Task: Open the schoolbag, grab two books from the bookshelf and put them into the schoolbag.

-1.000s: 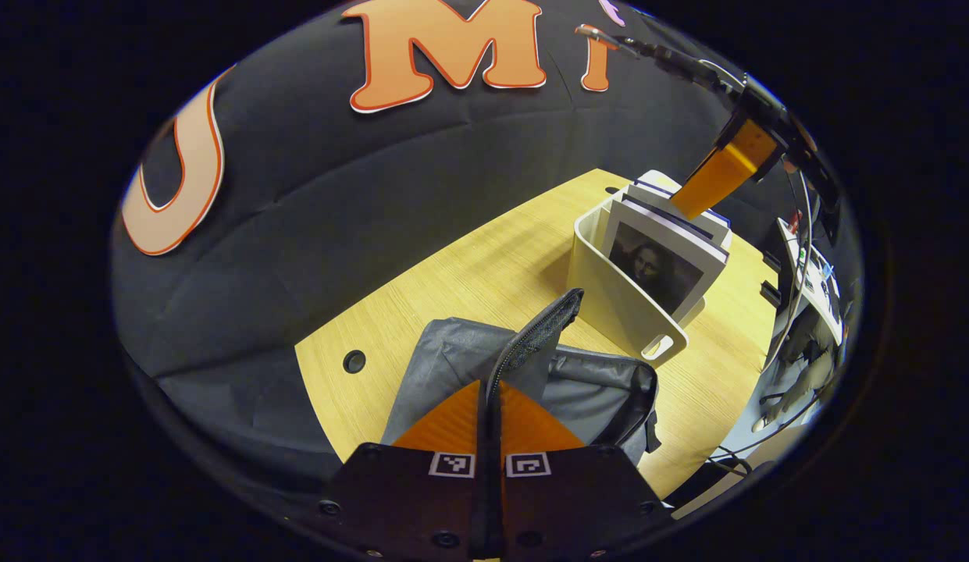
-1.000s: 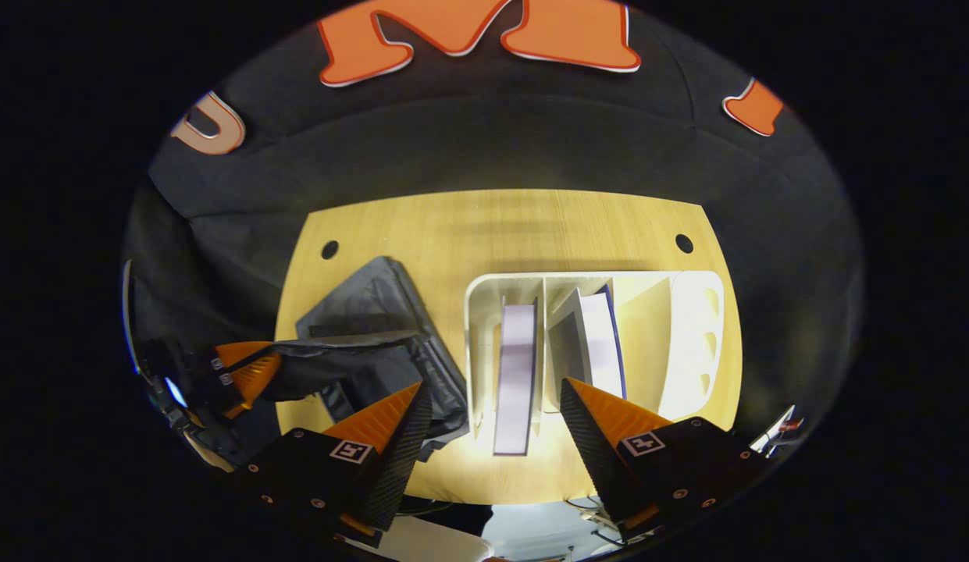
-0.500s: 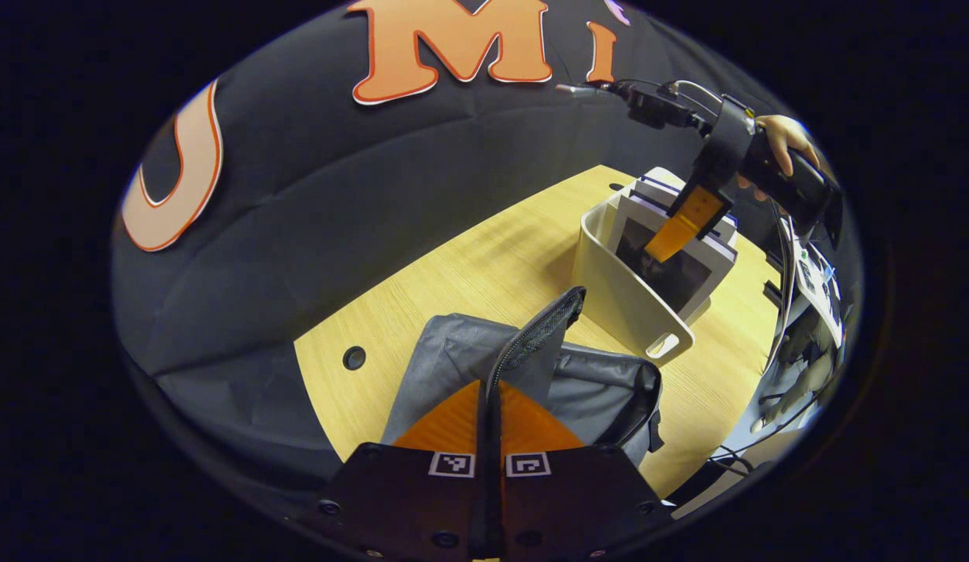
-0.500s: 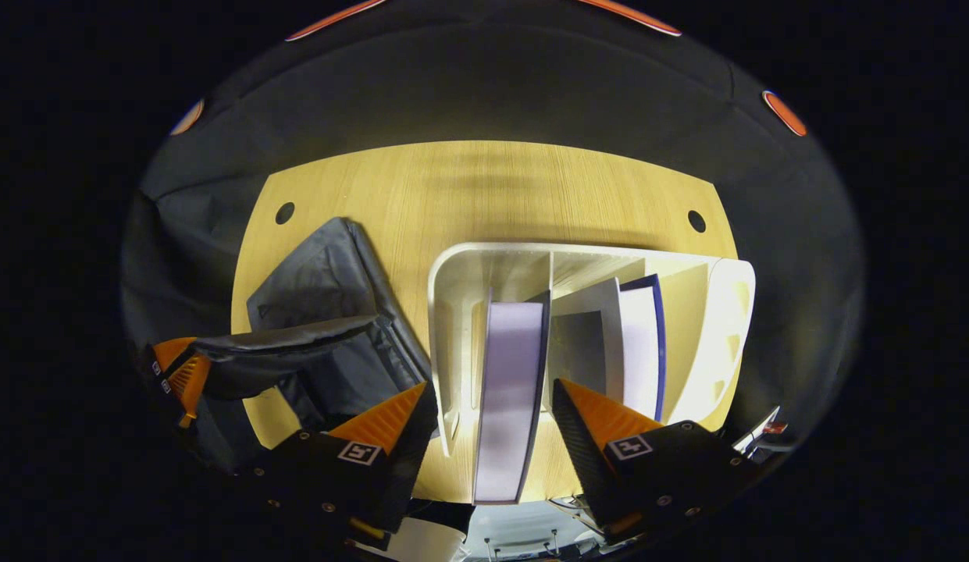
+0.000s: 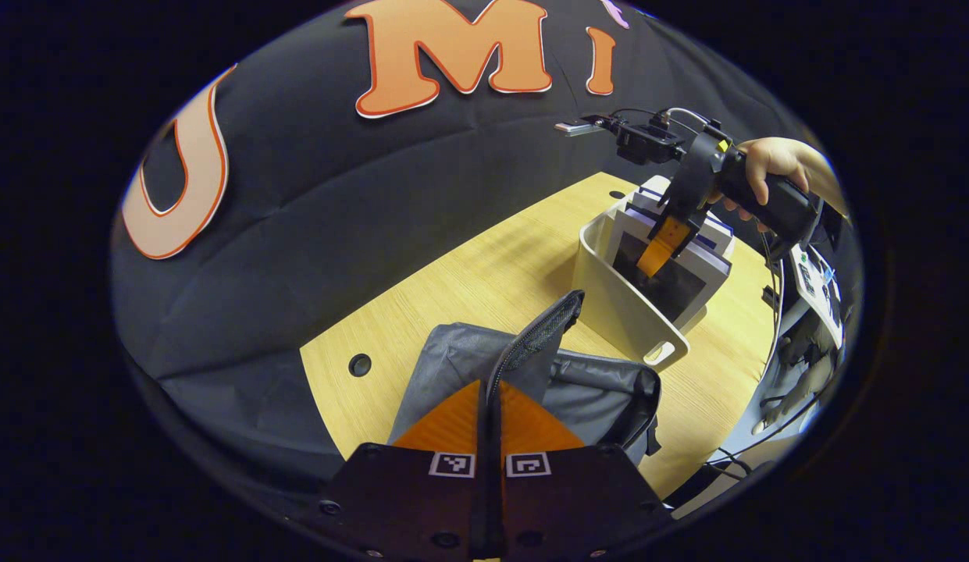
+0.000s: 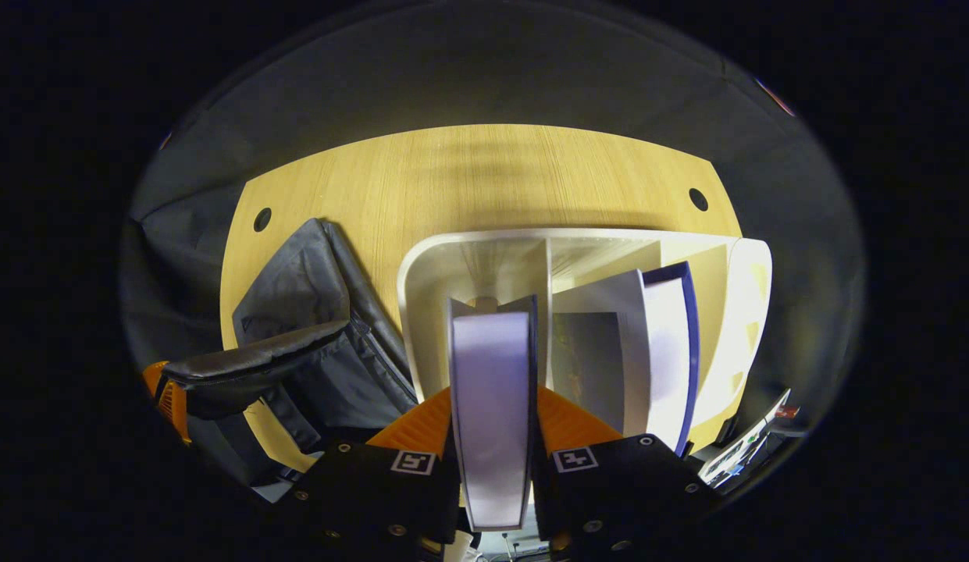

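Book [image 6: 492, 406] bottom hidden between right gripper [image 6: 493, 425] fingers inside bookshelf [image 6: 422, 269].

A black cloth wall [image 5: 359, 195] hangs in soft folds behind and beside a light wood-grain desk [image 6: 484, 179]. The desk's far edge meets the cloth, and a round cable hole [image 6: 697, 199] sits near each far corner, the other hole [image 6: 261, 219] at the left. Beyond the desk's right edge, cables [image 5: 773, 406] trail over a pale floor [image 5: 753, 406]. Light falls brightest on the desk's middle.
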Demonstrator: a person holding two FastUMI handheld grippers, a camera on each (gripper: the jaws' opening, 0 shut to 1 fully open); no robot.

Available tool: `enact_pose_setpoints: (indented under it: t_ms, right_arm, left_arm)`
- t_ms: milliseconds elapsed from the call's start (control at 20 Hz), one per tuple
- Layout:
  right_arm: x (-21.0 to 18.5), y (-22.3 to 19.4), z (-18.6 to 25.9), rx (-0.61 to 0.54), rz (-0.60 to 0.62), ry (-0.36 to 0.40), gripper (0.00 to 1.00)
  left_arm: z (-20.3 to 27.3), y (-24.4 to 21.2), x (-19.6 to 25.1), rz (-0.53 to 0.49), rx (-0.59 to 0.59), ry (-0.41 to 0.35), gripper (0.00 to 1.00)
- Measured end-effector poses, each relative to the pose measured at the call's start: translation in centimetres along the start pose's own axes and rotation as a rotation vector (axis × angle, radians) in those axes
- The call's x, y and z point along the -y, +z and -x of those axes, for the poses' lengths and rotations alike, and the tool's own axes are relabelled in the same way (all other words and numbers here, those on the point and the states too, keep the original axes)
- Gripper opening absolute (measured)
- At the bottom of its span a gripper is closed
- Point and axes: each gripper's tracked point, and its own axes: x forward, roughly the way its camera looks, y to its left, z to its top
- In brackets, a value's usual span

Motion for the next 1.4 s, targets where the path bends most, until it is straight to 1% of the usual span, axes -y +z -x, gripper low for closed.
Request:
enact_pose_setpoints:
  t_ms: [200, 300, 400, 550, 650, 750, 850, 1050, 1150, 1300, 1400]
  right_arm:
    - [-0.3, 0.1, 2.5, 0.021, -0.021, 0.012, 0.39]
    - [-0.3, 0.7, 4.6, 0.043, -0.029, 0.003, 0.39]
    - [0.0, 1.2, 7.1, 0.079, -0.017, -0.019, 0.39]
    - [-0.5, 1.5, 11.1, 0.138, 0.004, -0.028, 0.39]
    - [-1.1, 1.2, 13.6, 0.183, 0.009, -0.021, 0.39]
    - [-1.6, 0.5, 16.1, 0.223, -0.013, -0.001, 0.38]
    - [-1.2, -0.3, 18.5, 0.264, -0.033, 0.016, 0.38]
    - [-1.2, -3.0, 21.7, 0.356, -0.1, 0.095, 0.38]
    - [-1.4, -5.0, 22.5, 0.382, -0.158, 0.154, 0.38]
    - [-1.9, -7.7, 23.0, 0.423, -0.28, 0.284, 0.38]
    - [-2.1, -9.2, 22.3, 0.442, -0.362, 0.384, 0.37]
  left_arm:
    - [-0.1, 0.1, 0.0, -0.003, 0.001, -0.006, 0.01]
    - [0.2, -0.1, 0.0, 0.005, 0.004, -0.008, 0.0]
    - [0.3, -0.2, 0.0, 0.017, 0.009, -0.016, 0.0]
    - [0.4, -0.4, 0.2, 0.025, 0.013, -0.024, 0.0]
    - [0.5, -0.5, 0.2, 0.029, 0.016, -0.026, 0.01]
    - [0.8, -0.3, 0.0, 0.033, 0.028, -0.012, 0.01]
    - [0.9, -0.3, 0.2, 0.033, 0.036, -0.011, 0.01]
    - [1.7, 0.1, 0.5, 0.037, 0.056, 0.004, 0.0]
    - [2.0, 0.2, 0.7, 0.036, 0.066, 0.009, 0.01]
    - [2.5, 0.3, 1.1, 0.031, 0.069, 0.012, 0.01]
    - [2.6, 0.5, 1.1, 0.012, 0.069, 0.019, 0.01]
